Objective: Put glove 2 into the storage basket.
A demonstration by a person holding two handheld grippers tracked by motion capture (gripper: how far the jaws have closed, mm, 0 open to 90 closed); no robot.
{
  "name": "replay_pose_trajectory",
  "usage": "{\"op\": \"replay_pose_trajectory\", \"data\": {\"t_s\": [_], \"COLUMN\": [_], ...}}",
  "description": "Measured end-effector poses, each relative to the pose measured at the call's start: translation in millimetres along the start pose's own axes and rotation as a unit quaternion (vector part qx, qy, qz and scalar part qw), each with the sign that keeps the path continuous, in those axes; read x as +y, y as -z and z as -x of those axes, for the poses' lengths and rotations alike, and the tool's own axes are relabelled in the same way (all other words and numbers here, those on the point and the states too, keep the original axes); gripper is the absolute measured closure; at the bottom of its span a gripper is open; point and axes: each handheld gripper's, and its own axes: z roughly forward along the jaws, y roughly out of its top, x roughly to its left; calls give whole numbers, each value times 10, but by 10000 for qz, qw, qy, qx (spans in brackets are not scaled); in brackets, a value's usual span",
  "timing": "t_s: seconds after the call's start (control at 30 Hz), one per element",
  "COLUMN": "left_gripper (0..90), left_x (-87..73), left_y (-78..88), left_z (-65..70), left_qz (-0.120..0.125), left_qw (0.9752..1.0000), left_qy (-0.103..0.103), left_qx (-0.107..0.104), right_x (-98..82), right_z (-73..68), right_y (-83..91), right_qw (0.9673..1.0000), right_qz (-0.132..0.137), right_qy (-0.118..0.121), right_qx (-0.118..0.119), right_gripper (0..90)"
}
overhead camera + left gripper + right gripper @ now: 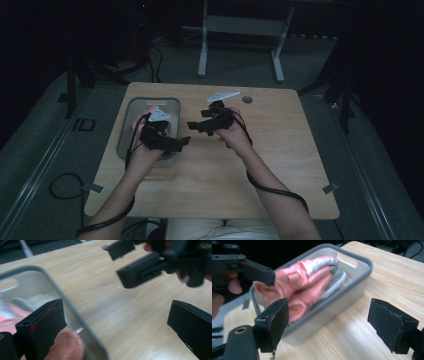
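A dim lab or recording studio: a lone wooden counter [280,150] on grey carpet [45,145], black stands [75,85] flanking it, cables [62,187] trailing across the floor, a white-legged desk frame [240,35] beyond.

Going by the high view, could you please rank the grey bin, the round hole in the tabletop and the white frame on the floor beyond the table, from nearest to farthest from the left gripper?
From the left gripper:
1. Grey bin: on the table's left side; the gripper is held over its near right corner.
2. Round hole: near the table's far edge, to the right.
3. White frame: on the floor beyond the table.
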Motion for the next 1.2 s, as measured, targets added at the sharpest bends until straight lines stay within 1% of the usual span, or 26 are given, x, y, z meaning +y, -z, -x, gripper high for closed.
{"op": "replay_pose_trajectory", "data": {"t_s": [0.03, 0.1, 0.17, 0.27, 0.3, 0.33, 0.37, 0.4, 0.53, 0.6, 0.63, 0.67, 0.7, 0.73, 0.8, 0.83, 0.9, 1.0, 1.03, 1.1, 1.13, 1.2], "left_gripper": [11, 12, 11, 12, 12, 12, 12, 11, 12, 12, 12, 12, 12, 12, 12, 12, 12, 12, 11, 12, 12, 12], "left_x": [-13, -41, -66, -116, -116, -150, -166, -192, -275, -315, -366, -366, -396, -426, -491, -519, -561, -611, -627, -665, -683, -716], "left_y": [-29, -89, -153, -244, -244, -292, -312, -341, -415, -446, -471, -471, -482, -496, -531, -544, -565, -612, -628, -650, -664, -694], "left_z": [45, 141, 223, 335, 335, 400, 429, 473, 573, 604, 632, 632, 647, 662, 695, 711, 743, 797, 812, 846, 864, 900], "left_qz": [-18, 23, -21, -33, -33, -65, -71, -74, -54, -73, -79, -79, -52, -75, -110, -94, -55, -48, -59, 20, 23, -30], "left_qw": [10000, 9996, 9989, 9978, 9978, 9970, 9966, 9960, 9945, 9944, 9942, 9942, 9941, 9938, 9930, 9924, 9907, 9894, 9891, 9882, 9877, 9875], "left_qy": [-65, -223, -365, -423, -423, -494, -508, -567, -575, -560, -547, -547, -530, -527, -573, -587, -624, -653, -693, -791, -809, -885], "left_qx": [-35, -182, -293, -509, -509, -599, -638, -692, -871, -891, -925, -925, -947, -976, -1023, -1075, -1205, -1293, -1296, -1312, -1336, -1305], "right_x": [-30, -100, -175, -302, -302, -354, -451, -494, -731, -825, -878, -878, -979, -1024, -1101, -1144, -1201, -1273, -1294, -1339, -1363, -1412], "right_z": [16, 50, 79, 113, 113, 121, 133, 138, 155, 168, 173, 173, 175, 175, 170, 166, 164, 155, 153, 153, 153, 155], "right_y": [18, 53, 82, 113, 113, 120, 124, 122, 116, 122, 126, 126, 138, 145, 167, 191, 235, 296, 311, 336, 350, 383], "right_qw": [10000, 10000, 9999, 9999, 9999, 9998, 9998, 9997, 9995, 9995, 9996, 9996, 9996, 9997, 9995, 9994, 9995, 9994, 9992, 9991, 9991, 9991], "right_qz": [-7, -13, -38, -55, -55, -40, -66, -72, -186, -218, -224, -224, -239, -240, -282, -267, -230, -210, -246, -278, -296, -292], "right_qy": [53, 84, 108, 124, 124, 150, 171, 182, 257, 209, 150, 150, 117, 107, 167, 211, 212, 277, 301, 301, 288, 299], "right_qx": [-11, -27, -45, -54, -54, -107, -122, -120, -88, -47, -30, -30, -22, -6, -24, -55, -38, -74, -79, -91, -86, -101], "right_gripper": [171, 170, 169, 168, 168, 168, 163, 161, 156, 156, 156, 156, 156, 156, 156, 156, 156, 156, 156, 153, 150, 148]}}
